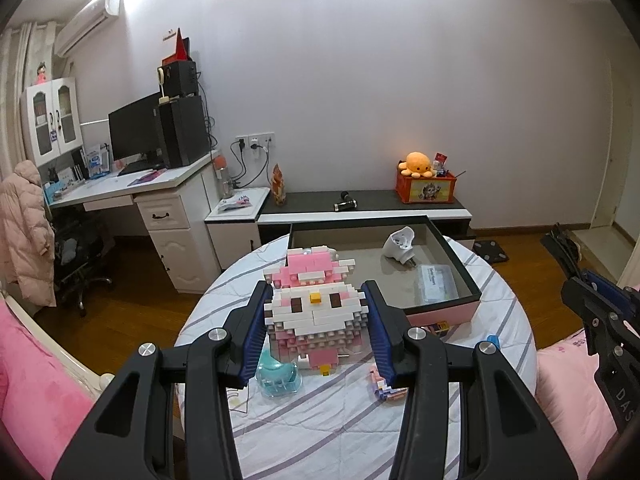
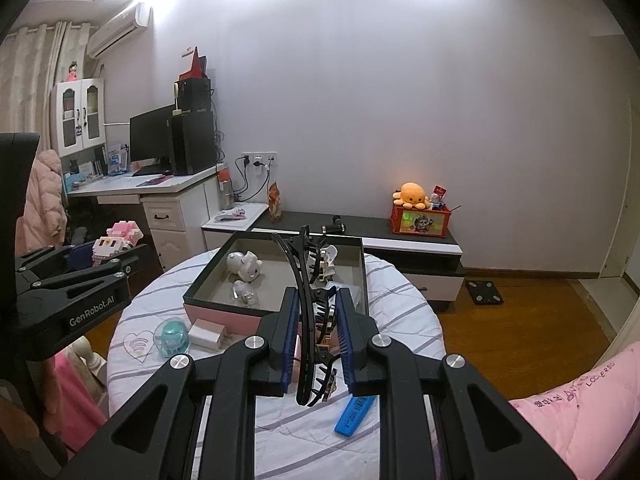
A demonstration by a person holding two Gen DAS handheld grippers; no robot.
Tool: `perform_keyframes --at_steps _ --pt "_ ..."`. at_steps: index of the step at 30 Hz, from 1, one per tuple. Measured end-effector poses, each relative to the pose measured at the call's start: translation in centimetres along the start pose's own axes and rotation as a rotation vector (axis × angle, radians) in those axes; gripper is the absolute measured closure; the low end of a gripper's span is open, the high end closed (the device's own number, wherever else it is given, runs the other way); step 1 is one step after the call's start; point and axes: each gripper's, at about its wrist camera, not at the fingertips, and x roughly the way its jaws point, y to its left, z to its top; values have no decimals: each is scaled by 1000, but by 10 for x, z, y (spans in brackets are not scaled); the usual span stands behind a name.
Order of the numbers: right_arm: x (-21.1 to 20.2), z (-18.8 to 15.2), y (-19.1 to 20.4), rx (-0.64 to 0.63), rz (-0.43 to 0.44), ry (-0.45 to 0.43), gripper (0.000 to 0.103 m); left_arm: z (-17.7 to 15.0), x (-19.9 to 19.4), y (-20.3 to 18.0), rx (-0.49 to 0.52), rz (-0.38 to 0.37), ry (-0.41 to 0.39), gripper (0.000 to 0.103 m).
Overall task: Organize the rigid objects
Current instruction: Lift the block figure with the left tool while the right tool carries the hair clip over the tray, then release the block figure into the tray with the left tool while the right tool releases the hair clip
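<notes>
My left gripper (image 1: 316, 304) is shut on a pink and white brick-built figure (image 1: 316, 312) and holds it above the round table (image 1: 320, 420); it also shows in the right wrist view (image 2: 114, 246). My right gripper (image 2: 316, 312) is shut on a black toothed hair clip (image 2: 308, 304), held above the table just in front of the open box (image 2: 224, 312). The box (image 1: 440, 308) has pink walls and a grey floor and holds a white plug adapter (image 1: 398, 242), a clear case (image 1: 436, 280), a white pig figure (image 2: 244, 264) and a clear bulb (image 2: 246, 294).
On the striped tablecloth lie a teal dome-shaped object (image 2: 172, 338), a white charger (image 2: 206, 334), a blue flat bar (image 2: 354, 416) and a small pink brick piece (image 1: 386, 386). A low dark cabinet (image 1: 360, 204) stands behind the table. Pink bedding (image 2: 580, 420) lies at right.
</notes>
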Motion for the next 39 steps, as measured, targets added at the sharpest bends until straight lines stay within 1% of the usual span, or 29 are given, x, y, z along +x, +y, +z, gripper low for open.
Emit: perform_keyframes --at_steps 7,11,16,26,31,35,39 --pt "12 5 -4 10 5 9 84 2 14 0 4 -10 6 57" --pt "22 11 -7 19 -3 8 84 10 29 -2 15 -19 10 57" --pt "51 18 -10 30 -2 40 84 21 58 -6 23 -21 27 57" --pt "136 21 -20 33 27 162 84 33 151 -20 56 -19 178 57" --pt "182 17 -25 38 50 235 84 32 196 -26 74 0 252 57" --pt "210 12 -22 30 72 285 84 29 223 -26 79 -14 309 57" --pt "232 11 -15 19 93 317 84 26 245 -25 88 10 343 57"
